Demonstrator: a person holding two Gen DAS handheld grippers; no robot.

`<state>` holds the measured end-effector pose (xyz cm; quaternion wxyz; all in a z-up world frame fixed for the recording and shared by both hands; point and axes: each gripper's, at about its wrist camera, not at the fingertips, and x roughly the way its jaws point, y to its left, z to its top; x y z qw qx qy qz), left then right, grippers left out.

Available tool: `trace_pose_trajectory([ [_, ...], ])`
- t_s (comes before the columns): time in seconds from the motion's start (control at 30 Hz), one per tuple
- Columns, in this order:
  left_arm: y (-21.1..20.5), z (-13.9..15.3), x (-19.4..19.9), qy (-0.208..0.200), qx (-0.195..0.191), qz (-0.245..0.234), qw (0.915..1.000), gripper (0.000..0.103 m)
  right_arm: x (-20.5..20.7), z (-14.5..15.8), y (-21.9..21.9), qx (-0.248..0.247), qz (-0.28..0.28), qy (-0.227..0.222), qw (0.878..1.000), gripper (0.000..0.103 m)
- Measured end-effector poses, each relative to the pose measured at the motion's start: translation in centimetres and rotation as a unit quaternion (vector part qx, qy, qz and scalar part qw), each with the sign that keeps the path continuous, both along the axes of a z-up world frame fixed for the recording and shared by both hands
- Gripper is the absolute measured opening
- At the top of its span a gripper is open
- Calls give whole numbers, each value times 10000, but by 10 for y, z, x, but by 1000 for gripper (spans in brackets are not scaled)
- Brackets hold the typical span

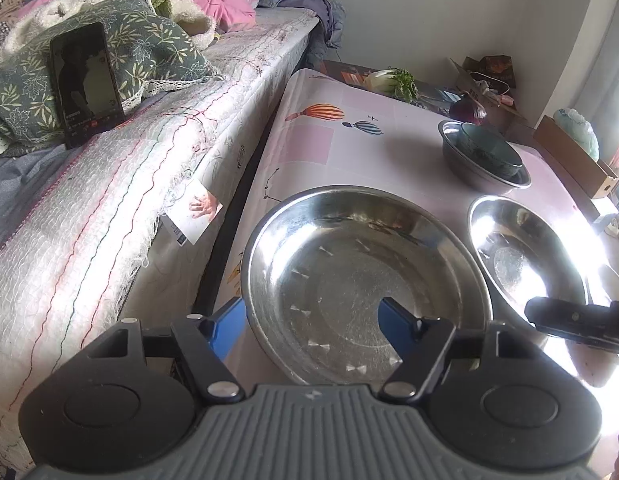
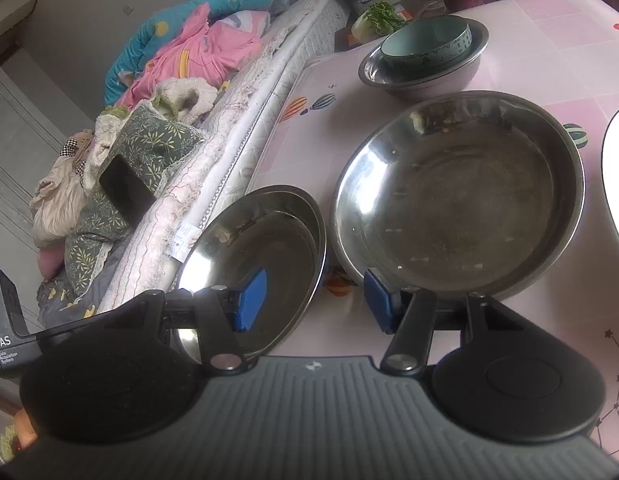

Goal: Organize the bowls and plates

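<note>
Pink balloon-print cloth covers the table (image 1: pixel 309 148) we work at, with a bed (image 1: pixel 109 208) just beside it. Through the left wrist camera we see our left gripper (image 1: pixel 311 320) with fingers spread, empty, straddling the near rim of a large steel plate (image 1: pixel 365 280). Beside it lies a second steel plate (image 1: pixel 525 260), and farther back a teal bowl (image 1: pixel 489 148) nests in a steel bowl (image 1: pixel 469 168). A phone (image 1: pixel 87 84) leans on a green pillow (image 1: pixel 149 48).

Through the right wrist camera, our right gripper (image 2: pixel 313 300) also has its fingers apart, nothing pinched. Its left finger (image 2: pixel 251 300) hovers over two stacked plates (image 2: pixel 269 256); its right finger sits at the rim of the wide steel plate (image 2: pixel 461 200). Behind stands the teal bowl (image 2: pixel 429 44) inside its steel bowl (image 2: pixel 421 72).
</note>
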<state>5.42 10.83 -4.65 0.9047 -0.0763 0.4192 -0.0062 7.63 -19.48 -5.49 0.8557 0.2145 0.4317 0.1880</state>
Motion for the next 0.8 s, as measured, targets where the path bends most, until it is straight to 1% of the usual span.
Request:
trace_pose_trajectory([
  [0.03, -2, -2, 0, -21, 103, 0, 9999, 71, 0, -5, 2, 64, -13, 12, 10000, 50],
  [0.07, -4, -4, 1, -50, 214, 11, 9998, 69, 0, -7, 3, 95, -26, 30, 9999, 49],
  [0.1, -5, -6, 1, -78, 336, 14, 9994, 68, 0, -10, 7, 80, -39, 60, 9999, 49],
  [0.13, -6, -7, 2, -79, 416, 27, 9991, 65, -1, -12, 9, 36, -41, 76, 10000, 48],
  [0.17, -6, -8, 3, -65, 482, 48, 9988, 61, 0, -13, 12, -24, -43, 73, 10000, 48],
  [0.2, -5, -9, 5, -53, 484, 60, 9988, 60, 0, -13, 15, -68, -23, 47, 10000, 48],
  [0.3, 2, -12, 10, -32, 401, 155, 9991, 55, 2, -14, 19, -131, -9, 17, 9999, 48],
  [0.37, 5, -14, 12, -19, 399, 241, 9989, 45, 6, -16, 21, -159, -22, 27, 9999, 44],
  [0.4, 6, -15, 13, 1, 408, 281, 9988, 42, 8, -17, 23, -177, -28, 26, 9998, 41],
  [0.47, 9, -17, 14, 29, 419, 344, 9985, 32, 12, -21, 26, -209, -45, 55, 9998, 30],
  [0.5, 11, -17, 14, 34, 392, 364, 9986, 30, 14, -24, 28, -213, -46, 65, 9997, 26],
  [0.53, 14, -17, 13, 48, 312, 380, 9988, 27, 15, -25, 30, -191, -28, 62, 9998, 20],
  [0.63, 21, -17, 12, 129, 62, 369, 9992, 23, 15, -26, 34, -213, 54, 18, 9998, 11],
  [0.8, 25, -17, 6, 251, -135, 289, 9992, 23, 10, -24, 33, -195, 159, 79, 9997, 12],
])
